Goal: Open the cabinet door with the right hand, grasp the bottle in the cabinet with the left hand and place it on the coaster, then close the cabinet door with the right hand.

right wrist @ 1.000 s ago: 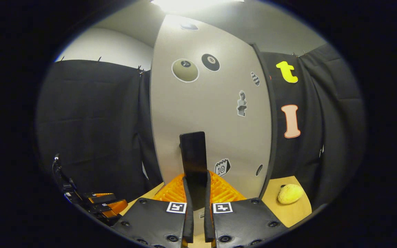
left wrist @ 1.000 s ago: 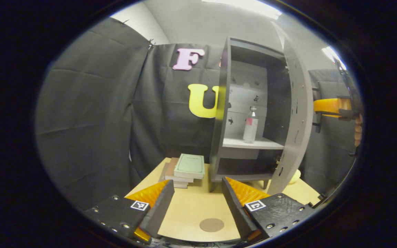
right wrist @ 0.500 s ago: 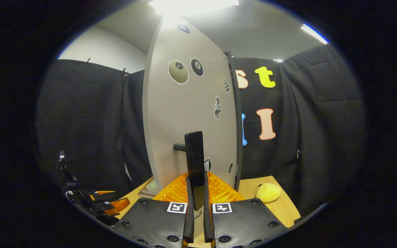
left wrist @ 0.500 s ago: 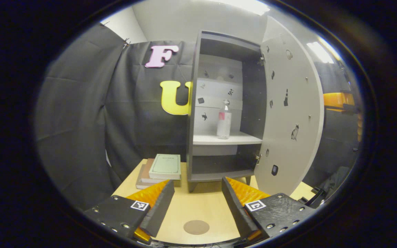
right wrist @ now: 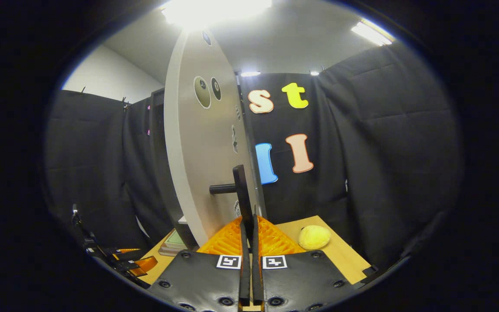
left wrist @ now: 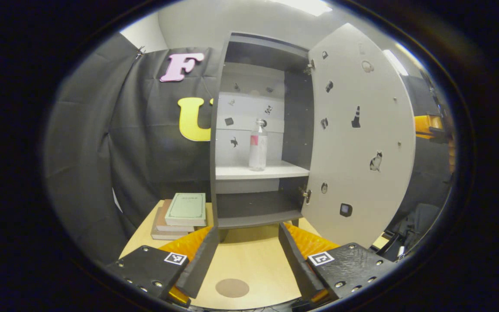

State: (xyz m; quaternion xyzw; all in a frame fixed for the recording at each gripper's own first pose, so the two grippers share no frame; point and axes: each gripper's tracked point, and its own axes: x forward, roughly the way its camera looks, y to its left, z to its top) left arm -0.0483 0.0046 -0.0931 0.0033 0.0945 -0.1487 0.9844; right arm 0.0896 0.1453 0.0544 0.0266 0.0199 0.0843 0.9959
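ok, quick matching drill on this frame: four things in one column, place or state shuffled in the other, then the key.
Things:
1. bottle
2. coaster
3. books
4. right gripper

Places or states:
A. stacked on the table beside the cabinet
B. shut on the door handle
C. upright on the cabinet's middle shelf
D. flat on the table between the left gripper's open fingers, nothing on it

Pairs: 1-C, 2-D, 3-A, 4-B
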